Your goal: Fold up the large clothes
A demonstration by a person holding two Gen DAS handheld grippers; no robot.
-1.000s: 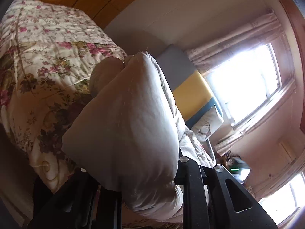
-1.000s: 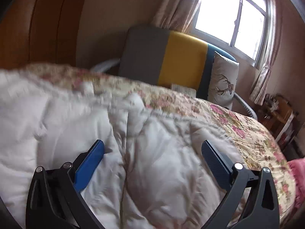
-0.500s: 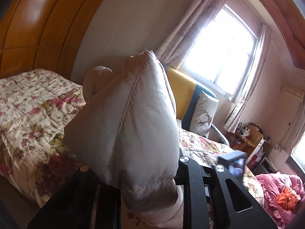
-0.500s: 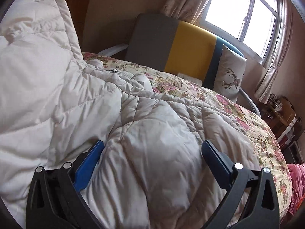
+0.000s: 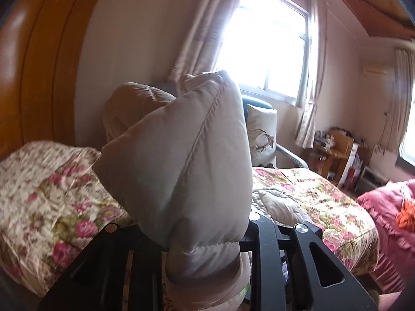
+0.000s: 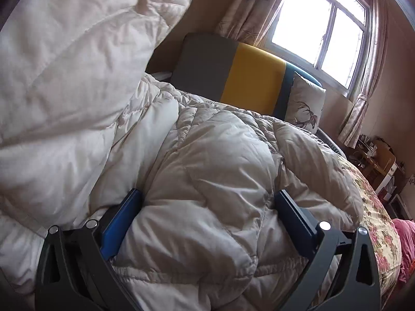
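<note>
Your left tongs [image 5: 207, 272], their jaws opening around a raised fold of the padded cream coat [image 5: 181, 160], could drop it short over the floral bed [image 5: 324, 202], while your wide-open right tongs [image 6: 207, 220] only straddle the coat's body and grip nothing.

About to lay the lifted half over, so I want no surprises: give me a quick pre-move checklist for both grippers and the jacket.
1. Left gripper grips the down jacket: ok for now; a fold is squeezed between the jaws, but they are opening.
2. Right gripper open: ok; its pads flank a quilted bulge without pinching.
3. Lifted fold clear of the floral bedspread: ok.
4. Jacket body lying smooth: not ok, bunched.
5. Sleeves and zip placed: cannot tell.
</note>
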